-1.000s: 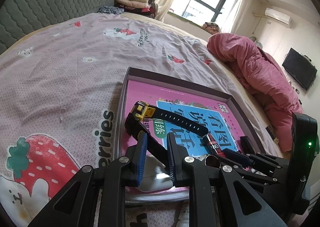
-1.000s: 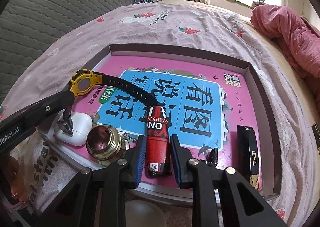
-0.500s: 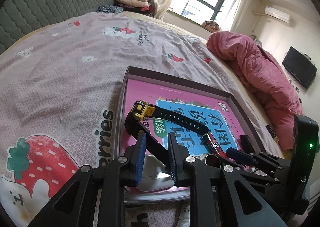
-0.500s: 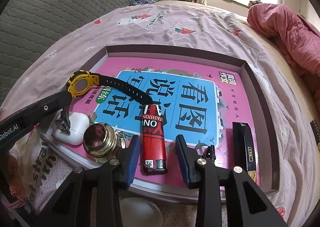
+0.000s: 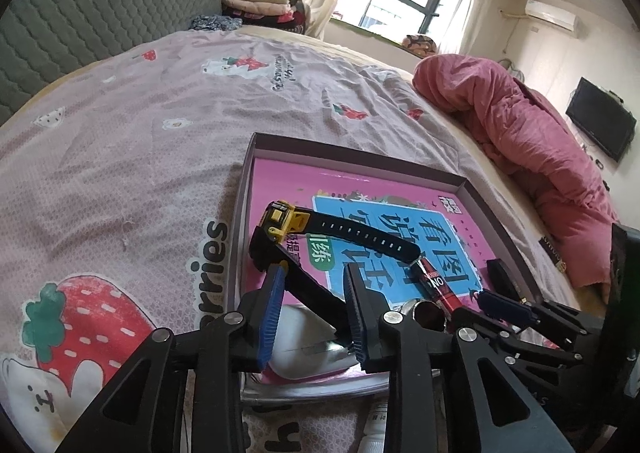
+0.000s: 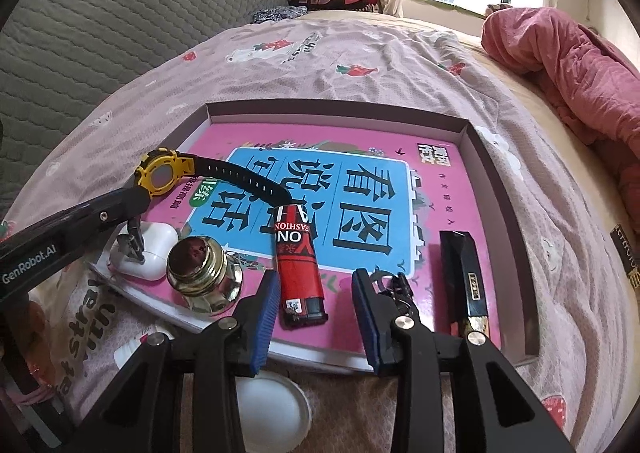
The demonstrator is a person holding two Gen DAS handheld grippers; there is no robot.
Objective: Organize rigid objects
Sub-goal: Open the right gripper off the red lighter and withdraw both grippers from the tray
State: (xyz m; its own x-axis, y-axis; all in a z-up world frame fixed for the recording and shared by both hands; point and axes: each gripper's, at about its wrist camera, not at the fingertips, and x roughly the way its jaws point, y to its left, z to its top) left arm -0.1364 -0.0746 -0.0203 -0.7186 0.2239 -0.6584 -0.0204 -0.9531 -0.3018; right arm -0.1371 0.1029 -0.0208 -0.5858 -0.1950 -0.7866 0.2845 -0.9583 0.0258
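1. The right gripper stands with its jaws spread wide and holding nothing. The red lighter lies flat on the pink book, its black end between the two blue pads but touching neither.

2. The left gripper also looks parted. The lower strap of the yellow-and-black watch runs up through the gap between its pads; I cannot tell whether either pad touches the strap, but it does not look clamped.

3. Judged from this, the lighter is set down in a row, with the brass fitting just left of the right jaws and the black clip-shaped bar just right of them. The white earbud case sits further left, under the left tool's fingers.

4. To finish the step well, draw the right gripper straight back along the lighter's axis, keeping the jaws wide so neither pad drags the lighter out of line.

5. Mind the small keyring-like clasp right at the right pad; a sideways swing could snag it.

6. If the watch is next, close the left pads squarely across the strap, not the case; the strap will flex and its free end touches the lighter's far tip, so lift slowly.
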